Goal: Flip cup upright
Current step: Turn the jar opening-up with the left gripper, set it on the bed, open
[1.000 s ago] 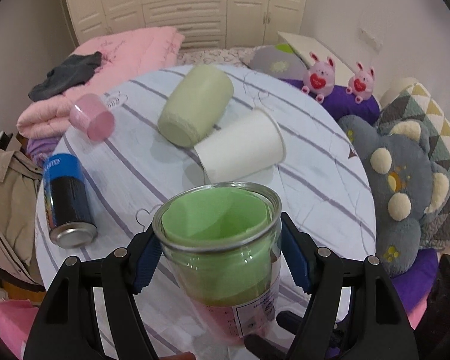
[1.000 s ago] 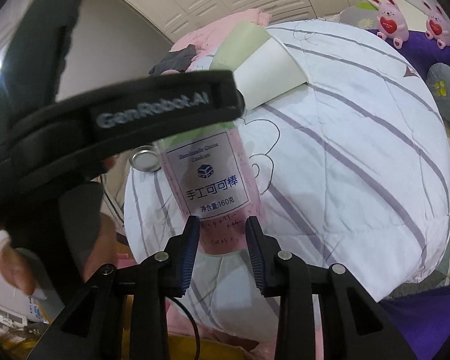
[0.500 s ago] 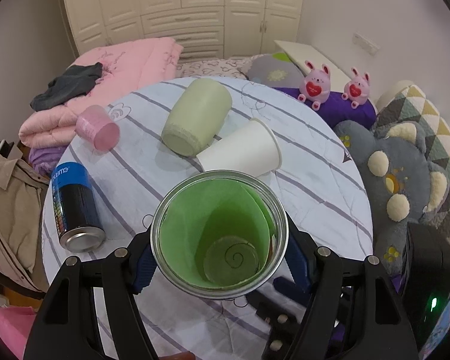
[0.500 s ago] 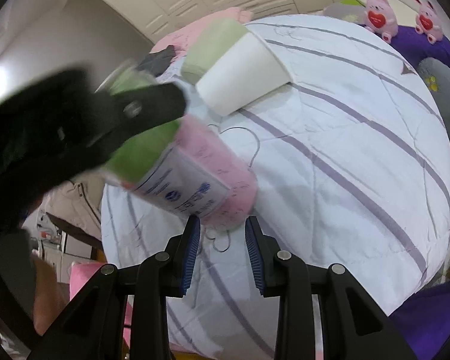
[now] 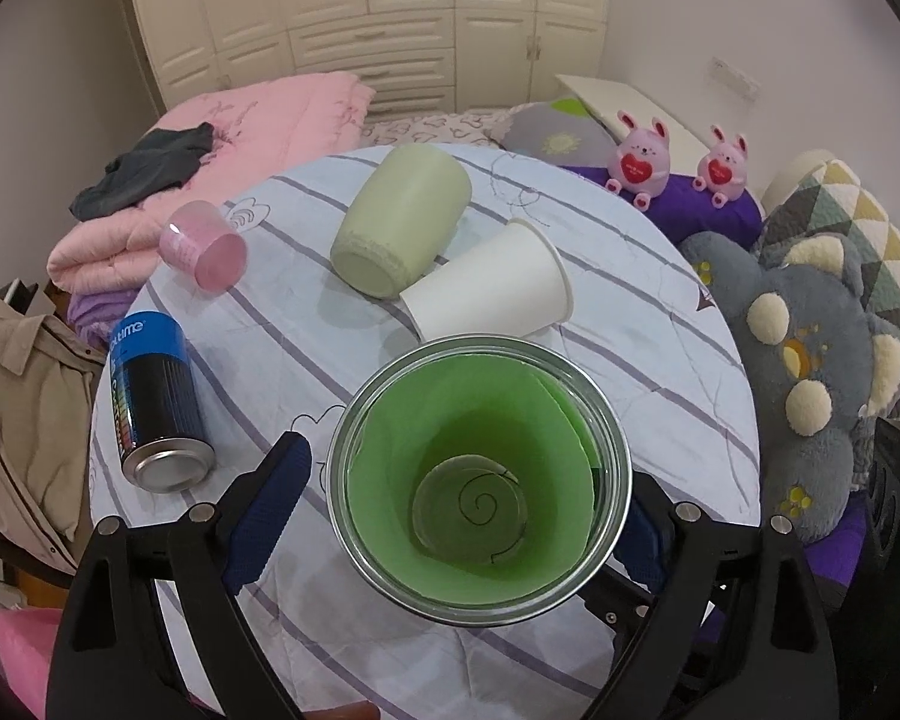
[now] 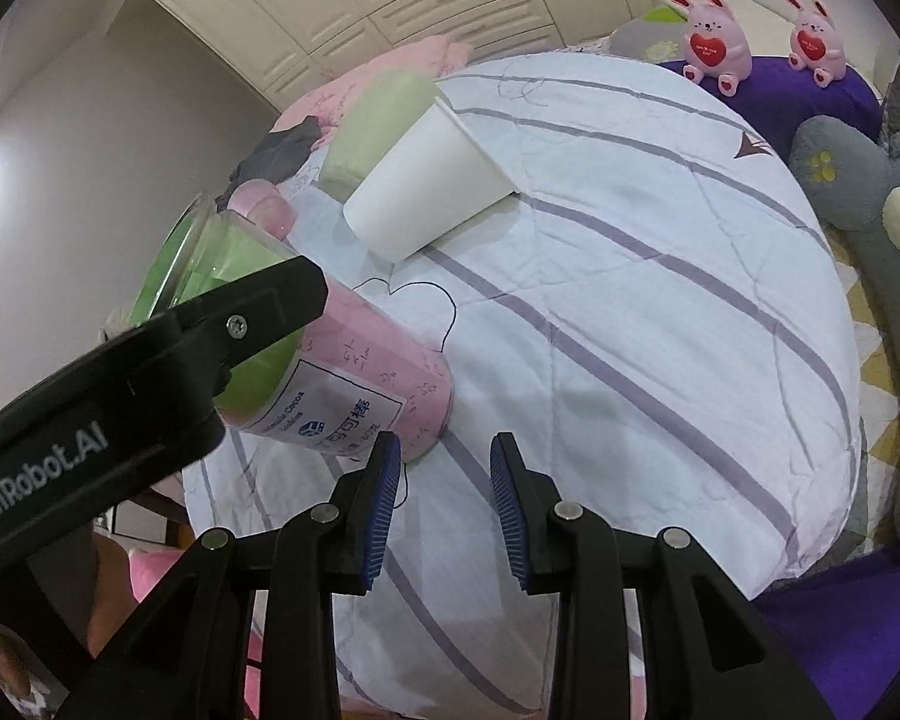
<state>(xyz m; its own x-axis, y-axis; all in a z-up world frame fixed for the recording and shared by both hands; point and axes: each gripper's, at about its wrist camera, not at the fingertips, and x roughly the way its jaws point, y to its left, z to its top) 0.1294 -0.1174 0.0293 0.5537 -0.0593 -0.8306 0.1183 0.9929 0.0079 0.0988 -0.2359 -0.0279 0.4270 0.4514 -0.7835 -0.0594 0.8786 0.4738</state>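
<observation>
A clear jar-like cup [image 5: 480, 480] with green and pink paper lining stands mouth up between my left gripper's [image 5: 462, 504] fingers. In the left wrist view the left finger [image 5: 267, 504] stands a gap away from the cup wall; the right finger is mostly hidden behind the cup. In the right wrist view the cup [image 6: 342, 378] leans left with its base on the striped table cover [image 6: 630, 312], the left gripper's finger over it. My right gripper [image 6: 444, 474] is open and empty just right of the cup's base.
On the round table lie a white paper cup [image 5: 492, 294], a pale green cup [image 5: 402, 216], a small pink cup [image 5: 204, 246] and a blue can [image 5: 150, 402]. Plush toys [image 5: 810, 390] sit to the right, pink bedding [image 5: 240, 138] behind.
The cup went from held above the table by both grippers to base-down on the cover. My right gripper let go and drew back. The left gripper's fingers spread apart.
</observation>
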